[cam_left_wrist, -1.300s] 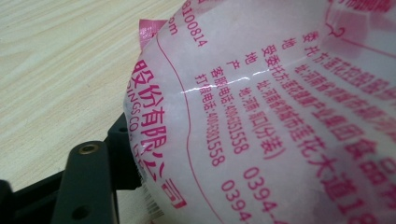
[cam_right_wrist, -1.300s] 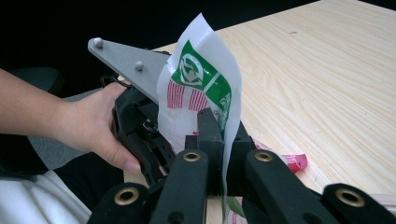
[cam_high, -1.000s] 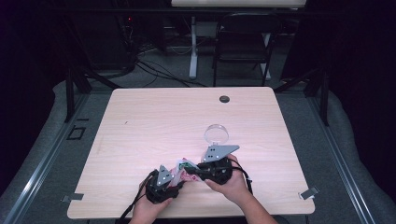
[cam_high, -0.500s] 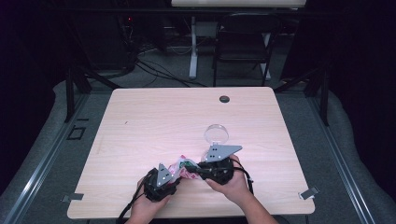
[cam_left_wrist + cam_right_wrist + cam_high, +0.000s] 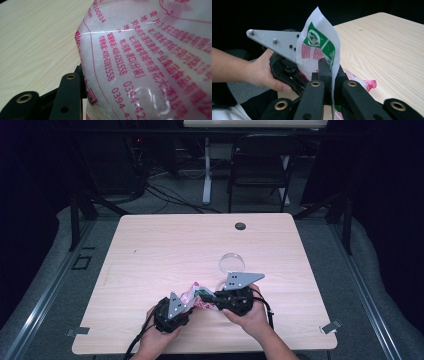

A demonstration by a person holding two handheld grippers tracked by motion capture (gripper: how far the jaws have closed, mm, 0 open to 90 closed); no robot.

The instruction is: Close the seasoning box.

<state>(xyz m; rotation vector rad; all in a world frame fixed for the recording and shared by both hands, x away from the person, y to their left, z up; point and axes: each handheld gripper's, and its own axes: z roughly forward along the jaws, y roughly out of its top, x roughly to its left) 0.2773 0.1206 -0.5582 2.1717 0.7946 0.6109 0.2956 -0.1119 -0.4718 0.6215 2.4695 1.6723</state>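
A white plastic pouch (image 5: 196,296) with pink print and a green logo, packed with white grains, sits low over the table's (image 5: 165,245) near edge between both grippers. My right gripper (image 5: 332,72) is shut on the pouch's (image 5: 317,45) thin sealed edge, which stands upright out of the jaws. My left gripper (image 5: 191,304) has just been closing its jaws on the pouch's bulging body (image 5: 150,62). One black finger (image 5: 72,92) presses into its side, and the pouch hides the other. In the right gripper view the left gripper (image 5: 287,71) shows behind the pouch, held by a hand (image 5: 262,72).
A clear round dish (image 5: 232,262) lies on the table just beyond the right gripper. A black grommet (image 5: 240,226) sits near the far edge. A chair (image 5: 260,165) and cables stand on the floor behind the table.
The left gripper has edged closer to the pouch and the right gripper. The pouch has shifted slightly between them. The dish has not moved.
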